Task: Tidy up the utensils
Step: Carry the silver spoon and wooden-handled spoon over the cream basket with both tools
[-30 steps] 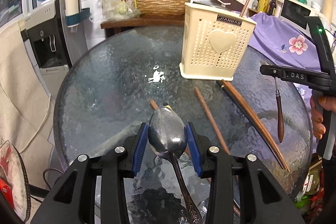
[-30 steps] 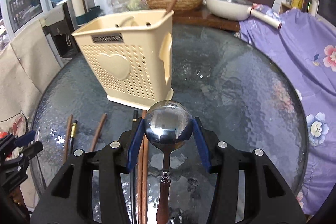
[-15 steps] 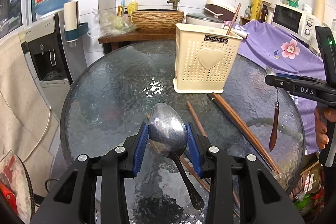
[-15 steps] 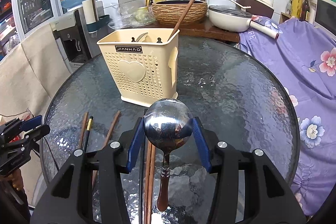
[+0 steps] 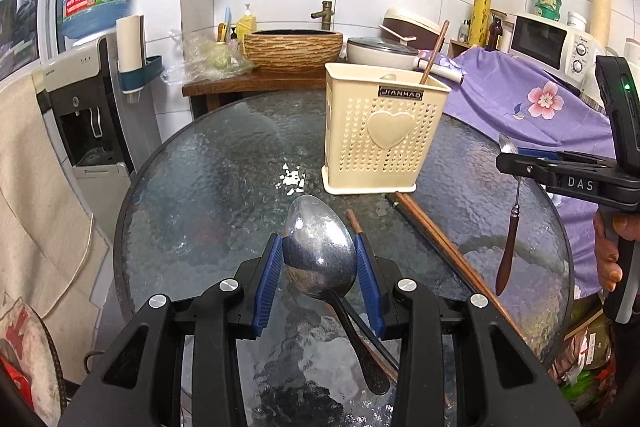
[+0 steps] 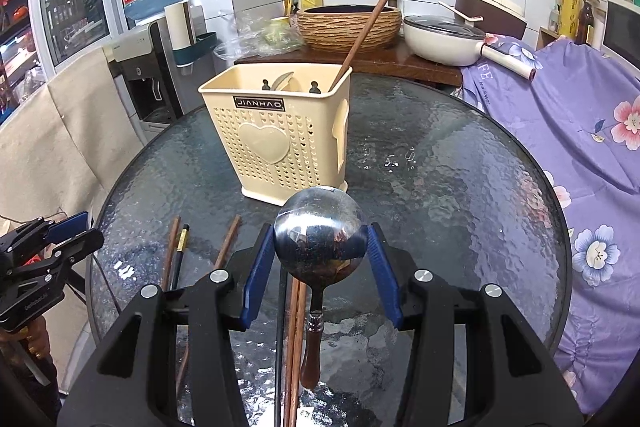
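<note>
Two spoons are held above the glass bench (image 5: 208,187): the left claw (image 5: 320,269) is clamped on an oval steel spoon (image 5: 320,259), the right claw (image 6: 320,253) on a round wooden-handled spoon (image 6: 320,235). One cream utensil caddy (image 6: 280,135) holds one chopstick (image 6: 364,31); five chopsticks (image 6: 228,243) lie loose.

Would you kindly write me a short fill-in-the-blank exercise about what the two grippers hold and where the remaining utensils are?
1. The left gripper holds an oval metal ____ by its bowl.
2. The round spoon in the right gripper has a ____ handle.
3. The chopsticks not yet put away lie on the glass ____.
4. The cream holder bears a raised ____ on its front.

Missing words: spoon; wooden; table; heart
</note>
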`<move>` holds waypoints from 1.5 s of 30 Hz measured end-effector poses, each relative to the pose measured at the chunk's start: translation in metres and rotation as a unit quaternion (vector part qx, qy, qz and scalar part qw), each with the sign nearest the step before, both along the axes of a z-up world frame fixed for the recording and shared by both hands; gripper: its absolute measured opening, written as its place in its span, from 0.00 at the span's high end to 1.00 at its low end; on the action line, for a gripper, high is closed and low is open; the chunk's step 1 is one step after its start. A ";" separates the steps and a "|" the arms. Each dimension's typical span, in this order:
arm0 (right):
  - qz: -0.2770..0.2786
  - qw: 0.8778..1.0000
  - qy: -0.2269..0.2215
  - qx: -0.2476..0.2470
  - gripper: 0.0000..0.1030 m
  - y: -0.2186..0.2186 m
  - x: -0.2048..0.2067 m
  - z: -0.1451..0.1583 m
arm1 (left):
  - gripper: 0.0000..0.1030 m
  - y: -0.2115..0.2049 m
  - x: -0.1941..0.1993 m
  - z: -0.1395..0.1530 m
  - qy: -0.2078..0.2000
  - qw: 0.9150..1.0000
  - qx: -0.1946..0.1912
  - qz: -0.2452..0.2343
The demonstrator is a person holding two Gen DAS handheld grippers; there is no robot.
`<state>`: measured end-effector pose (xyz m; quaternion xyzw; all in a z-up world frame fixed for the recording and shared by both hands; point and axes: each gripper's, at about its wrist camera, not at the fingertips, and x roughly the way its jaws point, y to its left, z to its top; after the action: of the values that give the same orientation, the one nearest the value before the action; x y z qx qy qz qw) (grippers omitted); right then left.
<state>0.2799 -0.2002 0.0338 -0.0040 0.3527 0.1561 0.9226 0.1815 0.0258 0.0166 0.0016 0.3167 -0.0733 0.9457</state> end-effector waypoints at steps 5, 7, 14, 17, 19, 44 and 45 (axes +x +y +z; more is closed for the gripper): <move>0.004 1.000 -0.006 0.002 0.54 -0.001 -0.003 0.008 | 0.65 -0.001 0.001 0.011 -0.015 1.000 0.000 -0.004; 0.004 1.000 -0.009 0.004 0.54 -0.001 -0.003 0.012 | 0.65 -0.002 0.002 0.016 -0.021 1.000 -0.002 -0.005; 0.005 1.000 -0.025 0.000 0.54 0.003 -0.003 0.028 | 0.65 -0.007 0.010 0.032 -0.045 0.999 -0.003 -0.011; 0.004 1.000 -0.030 -0.001 0.54 0.004 0.000 0.032 | 0.65 -0.010 0.017 0.040 -0.055 0.998 -0.009 -0.013; 0.003 0.999 -0.032 -0.001 0.54 0.005 0.002 0.036 | 0.65 -0.012 0.023 0.044 -0.061 0.998 -0.011 -0.013; -0.016 0.991 -0.131 0.029 0.54 0.022 0.061 0.181 | 0.65 -0.051 0.139 0.151 -0.222 0.973 0.015 0.063; -0.018 0.991 -0.129 0.029 0.54 0.022 0.065 0.180 | 0.65 -0.052 0.144 0.149 -0.222 0.973 0.018 0.069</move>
<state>0.3452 -0.1779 0.2136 0.0096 0.2262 0.1476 0.9628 0.3260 -0.0259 0.1657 0.0132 0.0999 0.0003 0.9949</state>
